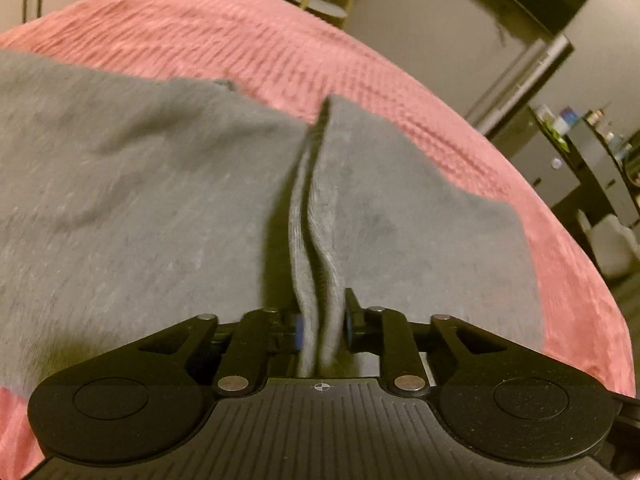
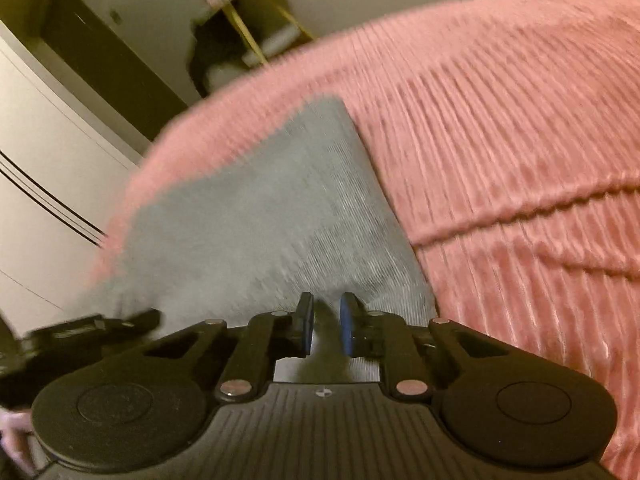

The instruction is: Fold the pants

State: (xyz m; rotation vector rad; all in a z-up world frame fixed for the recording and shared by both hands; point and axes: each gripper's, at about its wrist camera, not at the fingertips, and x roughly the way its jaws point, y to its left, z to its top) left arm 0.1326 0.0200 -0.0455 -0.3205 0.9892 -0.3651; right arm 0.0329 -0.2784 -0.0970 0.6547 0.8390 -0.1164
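Grey pants (image 1: 140,200) lie spread on a pink ribbed bedspread (image 1: 280,40). My left gripper (image 1: 322,320) is shut on a raised double fold of the pants' edge, which runs up from between its pads. In the right wrist view, a corner of the grey pants (image 2: 260,220) lies near the bed's left edge on the pink bedspread (image 2: 500,160). My right gripper (image 2: 326,320) hovers over that corner with a narrow dark gap between its blue pads and no cloth visibly pinched. The picture is blurred.
A blurred black device (image 2: 88,330) and part of a hand (image 2: 12,432) show at the lower left. Beyond the bed stand a white wardrobe (image 2: 40,180), a gold-legged side table (image 1: 320,4), and dark shelves with small items (image 1: 580,140).
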